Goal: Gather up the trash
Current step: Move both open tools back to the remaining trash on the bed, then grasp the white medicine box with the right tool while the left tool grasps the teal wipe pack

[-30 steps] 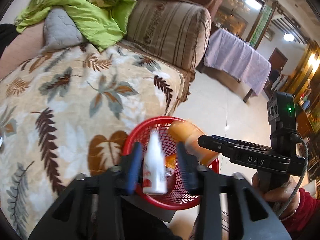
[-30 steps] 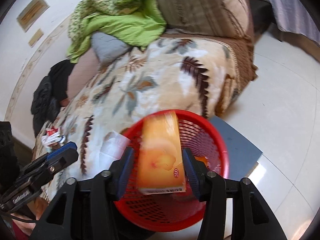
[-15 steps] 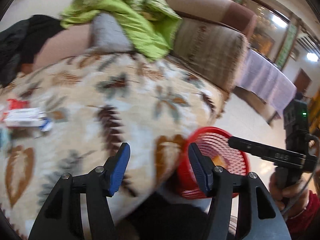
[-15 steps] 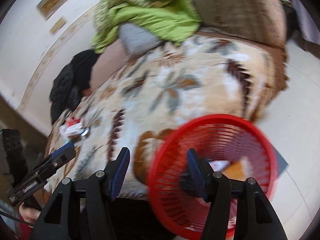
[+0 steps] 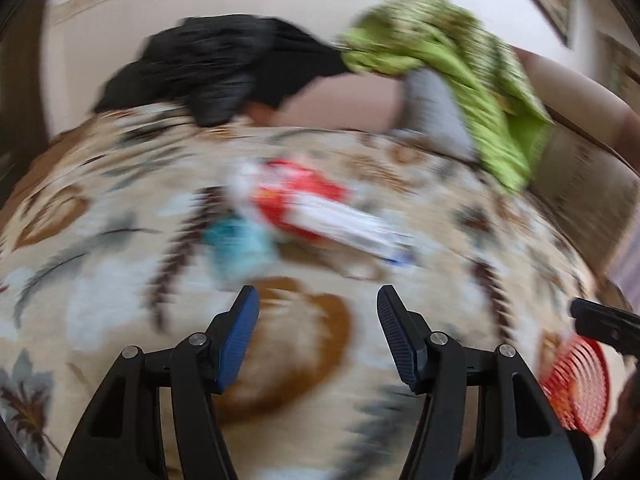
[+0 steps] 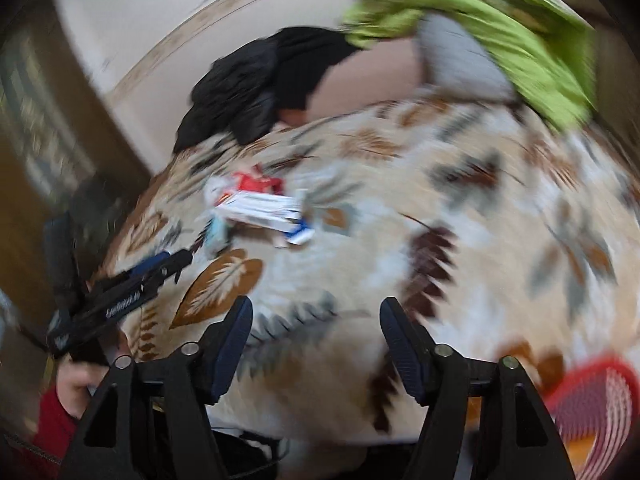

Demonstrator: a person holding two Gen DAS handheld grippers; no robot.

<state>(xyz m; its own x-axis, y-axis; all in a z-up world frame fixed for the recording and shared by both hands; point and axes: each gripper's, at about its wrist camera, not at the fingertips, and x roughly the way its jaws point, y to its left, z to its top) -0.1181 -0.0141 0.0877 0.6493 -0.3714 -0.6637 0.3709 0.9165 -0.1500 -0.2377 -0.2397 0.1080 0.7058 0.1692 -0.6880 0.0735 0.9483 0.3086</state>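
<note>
Both views are motion-blurred. A red and white packet [image 5: 304, 204] with a long white box [image 5: 352, 228] and a teal wrapper [image 5: 240, 248] lie on the leaf-patterned blanket [image 5: 100, 280]. The same pile shows in the right wrist view, with the box [image 6: 264, 208] left of centre. My left gripper [image 5: 318, 316] is open and empty, just short of the pile; it also shows in the right wrist view [image 6: 168, 264]. My right gripper [image 6: 316, 332] is open and empty over the blanket. The red mesh basket [image 5: 580, 384] is at the lower right, also in the right wrist view [image 6: 600, 408].
A black garment [image 5: 224, 72] and a green cloth [image 5: 460, 68] over a grey cushion [image 5: 432, 104] lie at the sofa's back. A brown cabinet [image 6: 36, 140] stands at the left. The other gripper's tip [image 5: 600, 320] shows at the right edge.
Both grippers let go of the white bottle and the orange box over the basket, then swung left across the blanket towards the pile. The basket has slid to the lower right of both views.
</note>
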